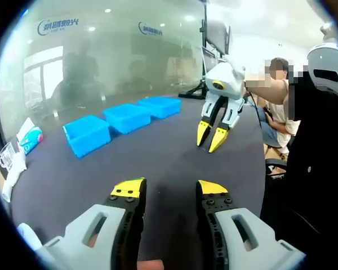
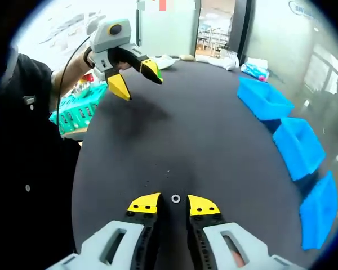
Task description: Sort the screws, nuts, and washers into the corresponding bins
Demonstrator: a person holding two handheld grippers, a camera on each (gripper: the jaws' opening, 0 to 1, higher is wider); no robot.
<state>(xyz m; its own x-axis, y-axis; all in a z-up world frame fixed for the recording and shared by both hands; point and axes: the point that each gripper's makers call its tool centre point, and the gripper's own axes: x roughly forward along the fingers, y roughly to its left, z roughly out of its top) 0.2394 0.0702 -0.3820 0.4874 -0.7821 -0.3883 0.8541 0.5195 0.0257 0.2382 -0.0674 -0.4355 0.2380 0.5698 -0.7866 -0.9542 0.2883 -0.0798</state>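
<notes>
Washer point(image 2: 176, 198) lies flat on the dark desk point(image 2: 203, 129), right between the right gripper point(image 2: 175, 203) tips (jaws narrowly apart, not yet pinching). Left gripper point(image 1: 169, 190) hovers spread, holding nothing. Three blue bins point(image 2: 296, 143) sit well apart; their contents can't be made out, so sorting looks barely started.

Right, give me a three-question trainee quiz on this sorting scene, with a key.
1. True or false: the washer lies on the dark table between the right gripper's yellow tips.
2. How many blue bins stand in a row on the table?
3. The left gripper's jaws are: A) clamped on a screw, B) apart with nothing between them, C) inside a bin.

Key: 1 true; 2 three; 3 B.
</notes>
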